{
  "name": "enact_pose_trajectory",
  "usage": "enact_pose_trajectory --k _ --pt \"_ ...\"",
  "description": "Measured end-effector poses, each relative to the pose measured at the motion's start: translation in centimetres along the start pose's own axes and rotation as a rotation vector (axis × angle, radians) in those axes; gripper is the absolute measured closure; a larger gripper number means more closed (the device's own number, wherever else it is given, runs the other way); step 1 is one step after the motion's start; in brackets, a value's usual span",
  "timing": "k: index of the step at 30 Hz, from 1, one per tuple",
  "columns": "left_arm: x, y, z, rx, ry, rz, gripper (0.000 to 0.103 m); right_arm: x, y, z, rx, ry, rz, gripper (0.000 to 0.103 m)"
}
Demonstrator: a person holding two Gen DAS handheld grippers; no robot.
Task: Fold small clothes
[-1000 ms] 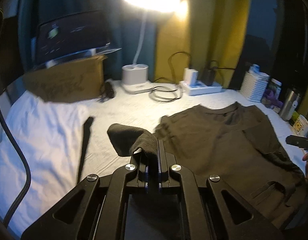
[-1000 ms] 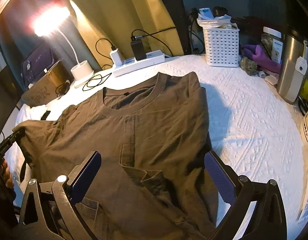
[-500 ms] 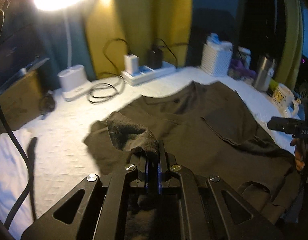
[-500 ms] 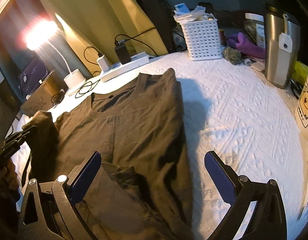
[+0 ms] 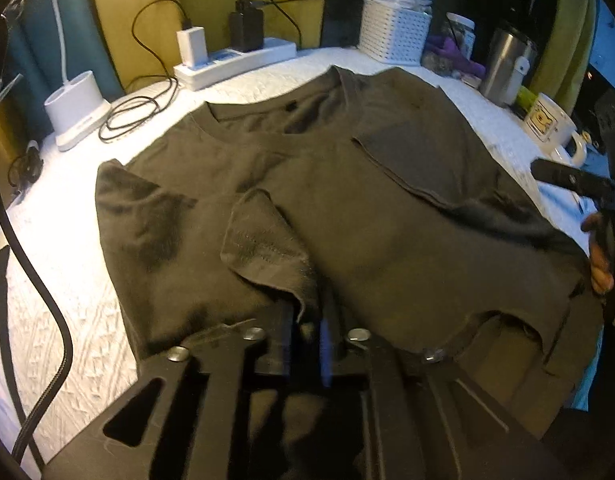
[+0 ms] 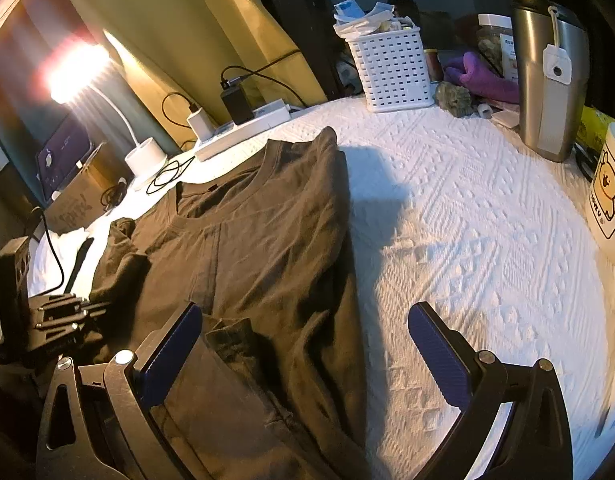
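A dark olive T-shirt (image 5: 387, 208) lies flat on the white textured cover, its right side folded inward. Its left sleeve (image 5: 263, 248) is folded over onto the shirt body. My left gripper (image 5: 307, 320) sits low over that sleeve, and its jaws are opening. The sleeve's hem hangs in the narrow gap between them, no longer pinched. In the right wrist view the shirt (image 6: 267, 240) fills the left half and the left gripper (image 6: 67, 312) shows at the far left. My right gripper (image 6: 303, 344) stands wide open above the shirt's lower right edge, holding nothing.
Along the back stand a white lamp base (image 5: 75, 108) with loose cables, a power strip (image 5: 235, 60) and a white basket (image 5: 393, 36). A steel tumbler (image 6: 551, 80) and a bear mug (image 6: 607, 196) stand right. The white cover (image 6: 467, 220) lies bare beside the shirt.
My left gripper carried the sleeve rightward over the shirt, lowered it onto the body, and its jaws have parted. The right gripper stayed wide open, almost still.
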State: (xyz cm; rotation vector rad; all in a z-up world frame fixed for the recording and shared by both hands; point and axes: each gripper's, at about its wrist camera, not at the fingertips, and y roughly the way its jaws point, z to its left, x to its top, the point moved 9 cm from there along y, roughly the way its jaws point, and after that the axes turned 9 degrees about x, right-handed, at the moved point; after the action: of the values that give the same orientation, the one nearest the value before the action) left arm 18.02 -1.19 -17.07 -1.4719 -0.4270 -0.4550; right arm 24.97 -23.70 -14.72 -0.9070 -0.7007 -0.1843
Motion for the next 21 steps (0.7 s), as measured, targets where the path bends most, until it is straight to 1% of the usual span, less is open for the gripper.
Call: enact_pose_trajectory --k 1,3,6,7,9,11,13,14,16,17,19,20,21 --pt "-0.1 -0.2 -0.1 -0.016 0.001 0.002 0.062 0.0 0.0 0.0 -0.001 -0.002 0.0 0.0" --pt "-0.2 -1.0 -0.6 -0.068 -0.003 -0.001 0.053 0.1 0.0 0.2 -0.006 -0.006 0.001 0.0" --pt "0.0 -1.9 -1.5 -0.133 0.007 -0.012 0.051 0.1 0.0 0.5 -0.012 -0.006 -0.002 0.0" --pt "0.0 -2.0 -1.8 -0.152 0.009 -0.009 0.051 0.2 0.0 0.6 -0.012 -0.007 -0.003 0.0" --pt "0.1 -2.1 -2.6 -0.214 0.001 0.005 0.051 0.3 -0.1 0.7 -0.016 -0.005 -0.005 0.0" --pt "0.3 -2.4 -3.3 -0.251 0.008 0.008 0.051 0.4 -0.3 0.9 -0.019 -0.007 -0.011 0.0" --pt "0.8 -3.3 -3.2 -0.244 0.029 -0.024 0.051 0.5 -0.6 1.0 -0.027 -0.008 -0.017 0.0" --pt "1.3 -3.8 -2.4 -0.225 0.018 -0.047 0.051 0.5 -0.8 1.0 -0.03 -0.008 -0.02 0.0" --pt "1.9 -4.1 -0.6 -0.188 -0.018 -0.066 0.051 0.5 -1.1 0.9 -0.039 -0.005 -0.024 0.0" --pt "2.2 -4.0 0.7 -0.154 -0.044 -0.075 0.051 0.5 -1.2 0.9 -0.042 -0.003 -0.026 0.0" --pt "2.3 -3.1 2.6 -0.101 -0.081 -0.062 0.051 0.5 -1.2 0.7 -0.046 0.0 -0.024 0.0" --pt "2.2 -2.3 3.6 -0.079 -0.108 -0.04 0.051 0.4 -1.2 0.7 -0.049 0.001 -0.022 0.0" --pt "2.0 -1.7 4.0 -0.077 -0.126 -0.027 0.051 0.4 -1.1 0.6 -0.054 0.0 -0.02 0.0"
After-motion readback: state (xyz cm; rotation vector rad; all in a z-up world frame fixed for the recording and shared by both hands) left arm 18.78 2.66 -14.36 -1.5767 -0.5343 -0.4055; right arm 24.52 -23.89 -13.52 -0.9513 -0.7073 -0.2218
